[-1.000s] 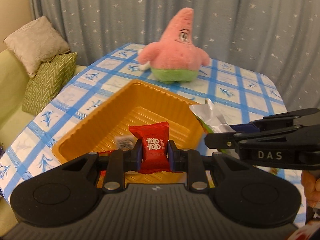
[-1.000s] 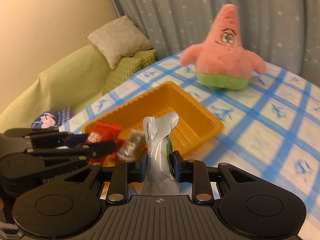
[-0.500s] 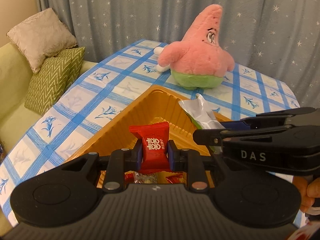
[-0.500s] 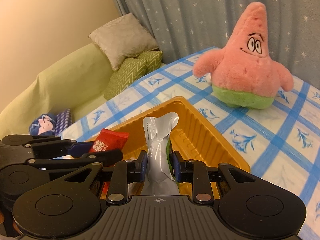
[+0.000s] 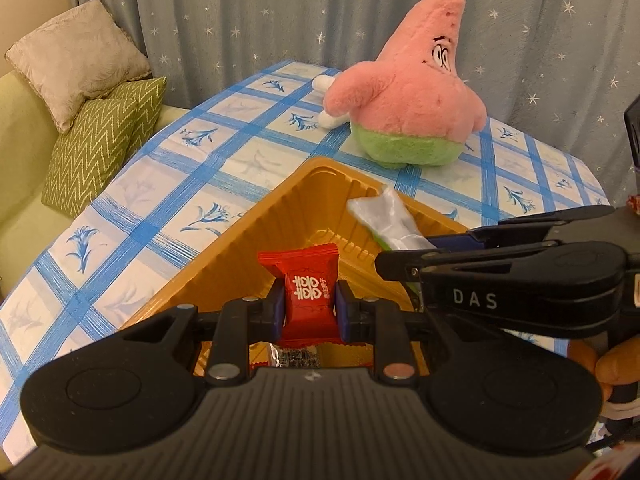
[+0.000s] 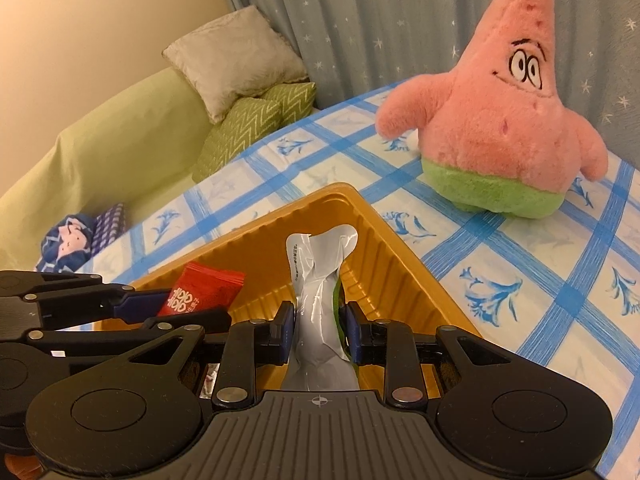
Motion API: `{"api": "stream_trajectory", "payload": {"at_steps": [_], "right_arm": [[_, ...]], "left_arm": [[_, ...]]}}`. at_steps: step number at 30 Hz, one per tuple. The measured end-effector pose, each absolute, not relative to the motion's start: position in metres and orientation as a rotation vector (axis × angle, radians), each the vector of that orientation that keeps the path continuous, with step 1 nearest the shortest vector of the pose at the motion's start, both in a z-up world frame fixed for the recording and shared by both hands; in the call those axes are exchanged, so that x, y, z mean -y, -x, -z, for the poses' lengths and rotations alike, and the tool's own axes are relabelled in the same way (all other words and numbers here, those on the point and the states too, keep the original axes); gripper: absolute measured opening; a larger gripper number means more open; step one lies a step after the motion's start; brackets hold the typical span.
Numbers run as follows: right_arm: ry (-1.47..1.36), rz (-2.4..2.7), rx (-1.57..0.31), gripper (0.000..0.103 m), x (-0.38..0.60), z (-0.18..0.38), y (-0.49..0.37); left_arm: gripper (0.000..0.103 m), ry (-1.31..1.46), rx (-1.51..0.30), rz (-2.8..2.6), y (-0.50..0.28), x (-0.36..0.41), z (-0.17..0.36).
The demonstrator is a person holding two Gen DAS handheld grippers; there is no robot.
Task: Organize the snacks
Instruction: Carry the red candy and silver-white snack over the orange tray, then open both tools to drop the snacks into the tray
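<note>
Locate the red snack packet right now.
The red packet is clamped in the left gripper, held over the orange tray; the right wrist view shows it left of the silver packet.

A red candy packet [image 5: 306,300] with white characters; a silver, green-edged pouch [image 6: 320,312]. The tray [image 6: 400,264] is orange, the tablecloth [image 5: 224,160] blue-checked with blue flowers.

A grey-blue curtain [image 5: 280,20] sprinkled with small white stars hangs behind the tabletop [image 6: 520,264], which wears a white cloth checked in blue with flower prints. To the left stands a pale green sofa [image 6: 112,148] under a cream wall [image 6: 92,28], carrying a beige cushion [image 5: 76,60] and green zigzag cushions [image 6: 248,128], all in warm light.
</note>
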State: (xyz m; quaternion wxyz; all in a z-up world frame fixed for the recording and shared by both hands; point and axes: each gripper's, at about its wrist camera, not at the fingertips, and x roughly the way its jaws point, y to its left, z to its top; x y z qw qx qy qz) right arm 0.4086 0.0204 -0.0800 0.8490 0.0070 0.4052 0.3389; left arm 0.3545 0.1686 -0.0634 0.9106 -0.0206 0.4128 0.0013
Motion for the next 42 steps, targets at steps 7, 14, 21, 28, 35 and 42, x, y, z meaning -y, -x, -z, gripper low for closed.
{"api": "stream_trajectory", "payload": {"at_steps": [7, 14, 21, 28, 35, 42], "right_arm": [[-0.057, -0.689, -0.878, 0.028, -0.012, 0.087, -0.414], [-0.075, -0.669, -0.892, 0.028, 0.000, 0.088, -0.412], [-0.094, -0.659, -0.888, 0.028, 0.008, 0.084, -0.408], [-0.110, -0.658, -0.872, 0.050, 0.017, 0.075, -0.395], [-0.103, -0.660, -0.822, 0.063, 0.027, 0.061, -0.360], [-0.131, -0.641, -0.812, 0.066, 0.045, 0.051, -0.322]], "left_arm": [[0.023, 0.042, -0.865, 0.002, -0.357, -0.169, 0.068], [0.023, 0.037, -0.867, 0.018, -0.361, -0.164, 0.070], [0.024, 0.016, -0.837, 0.024, -0.364, -0.157, 0.064], [0.031, 0.028, -0.837, 0.020, -0.351, -0.159, 0.056], [0.031, 0.054, -0.840, 0.027, -0.315, -0.158, 0.043], [0.034, 0.070, -0.831, 0.039, -0.274, -0.150, 0.028]]}}
